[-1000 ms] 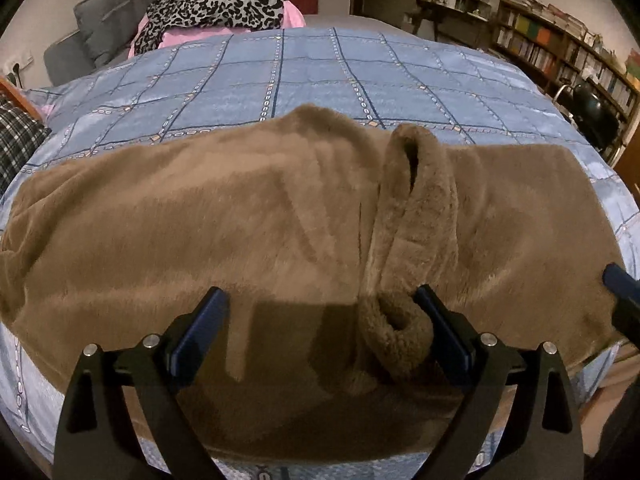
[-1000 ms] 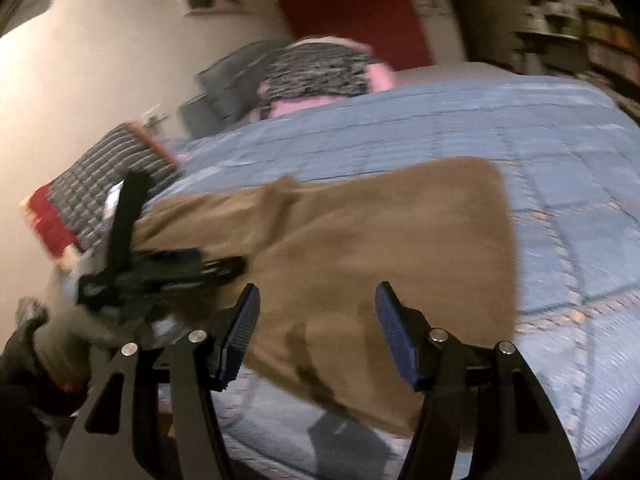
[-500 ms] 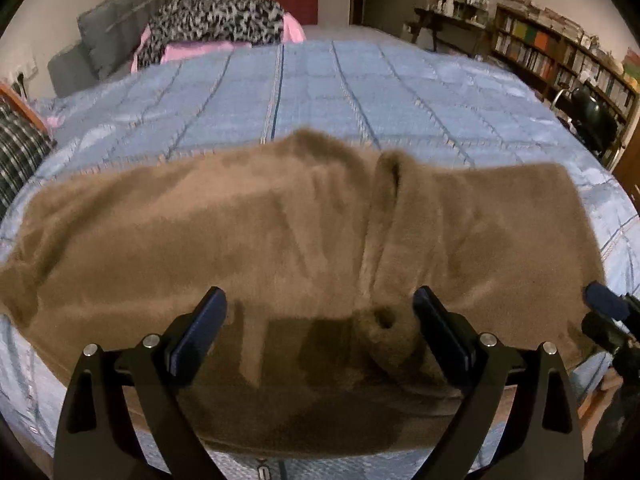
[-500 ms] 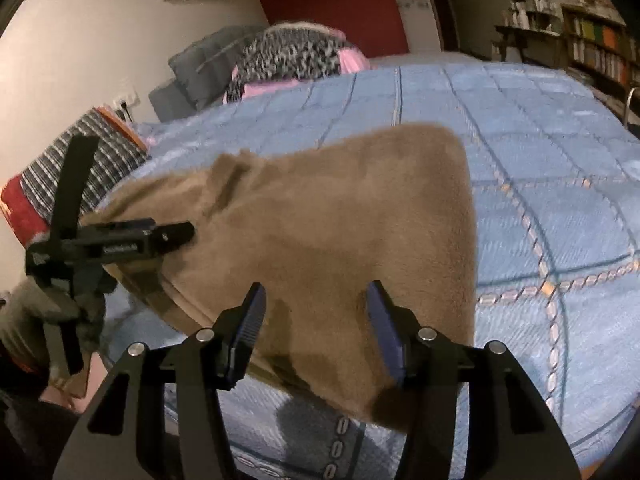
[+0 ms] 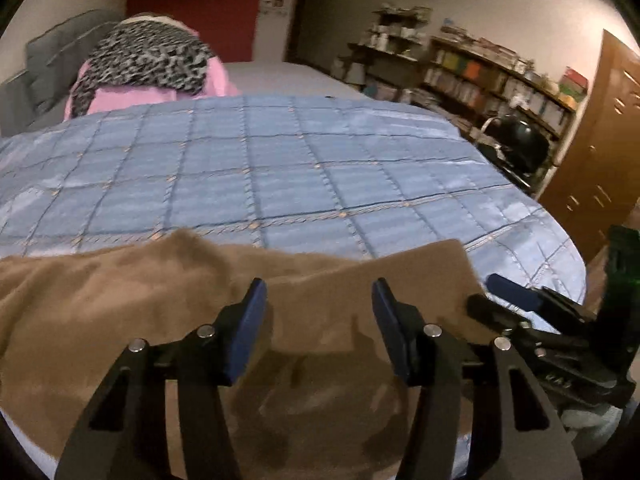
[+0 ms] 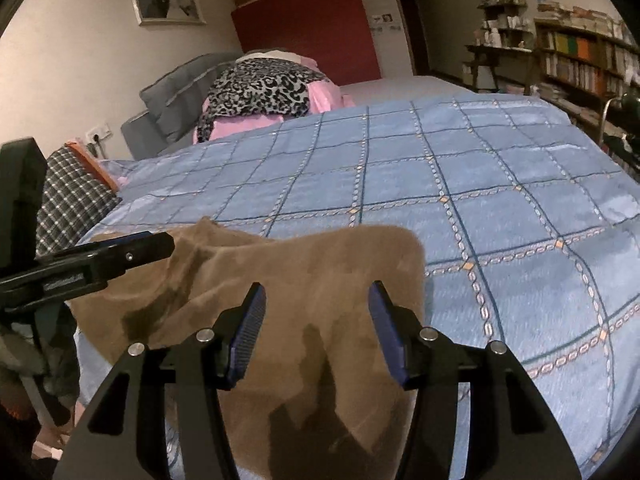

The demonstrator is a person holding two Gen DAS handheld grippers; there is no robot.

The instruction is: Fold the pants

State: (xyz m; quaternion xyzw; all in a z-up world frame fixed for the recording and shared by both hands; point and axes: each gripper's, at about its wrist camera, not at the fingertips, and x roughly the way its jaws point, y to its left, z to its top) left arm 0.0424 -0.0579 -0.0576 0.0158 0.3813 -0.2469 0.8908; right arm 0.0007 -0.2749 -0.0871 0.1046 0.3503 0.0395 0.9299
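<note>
Pants: brown fleece pants (image 5: 132,304) lie flat along the near edge of the bed, w/ a raised fold near the middle; the near side hangs a bit over the bed edge. Right wrist view shows the same pants (image 6: 328,264), one end w/ a rounded corner on the cover.
Bed: blue checked bedspread (image 5: 280,168) covers it, bare beyond the pants.
Left gripper: left gripper (image 5: 318,324) sits low over the pants near their right end; fingers (image 5: 250,320) spread wide apart, nothing between them but fleece below. Can't tell if the tips touch the cloth.
Right gripper: right gripper (image 6: 316,320) over the pants' end, fingers (image 6: 248,320) wide apart too, holding nothing; their shadows fall on the fleece.
Side by side: in the left wrist view the right gripper (image 5: 520,312) is just beside the pants' right corner; in the right wrist view the left gripper (image 6: 104,260) reaches in over the pants from the left.
Far end of bed: leopard-print cloth (image 5: 148,56) on top of sth pink (image 5: 132,100), grey cushion (image 6: 180,92) behind.
Left of bed: plaid pillow (image 6: 68,196).
Room: bookshelves (image 5: 492,76) on the right wall, black chair (image 5: 516,148) in front of them, red panel (image 6: 308,40) on the back wall, framed picture (image 6: 168,0).
</note>
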